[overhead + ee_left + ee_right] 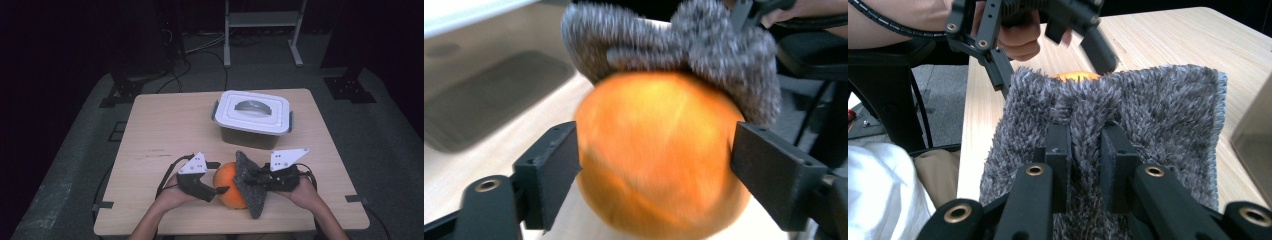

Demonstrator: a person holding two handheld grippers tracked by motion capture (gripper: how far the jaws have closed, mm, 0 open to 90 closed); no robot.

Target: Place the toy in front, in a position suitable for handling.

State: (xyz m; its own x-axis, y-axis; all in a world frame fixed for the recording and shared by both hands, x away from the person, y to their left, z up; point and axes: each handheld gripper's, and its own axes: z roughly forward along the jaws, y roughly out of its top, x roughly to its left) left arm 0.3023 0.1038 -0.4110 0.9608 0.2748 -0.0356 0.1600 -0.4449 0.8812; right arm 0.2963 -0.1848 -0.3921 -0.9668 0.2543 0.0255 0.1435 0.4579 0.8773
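Note:
Near the front edge of the wooden table (165, 125) sits an orange ball-shaped fruit (229, 189). My left gripper (218, 177) is shut on it, one jaw pressing each side, as the left gripper view (656, 150) shows up close around the orange (659, 155). A shaggy grey cloth (256, 202) is draped over the orange's right side. My right gripper (248, 179) is shut on a bunched fold of that cloth (1158, 115), jaws (1085, 135) pinching the pile. A sliver of orange (1075, 76) peeks above the cloth, with the left gripper (1050, 60) beyond it.
A grey storage box with a white lid and handle (252, 112) stands just behind the orange, toward the table's far right. Its wall (1253, 145) is close on the cloth's right. Bare tabletop lies to the left. Cables and stands are on the floor behind.

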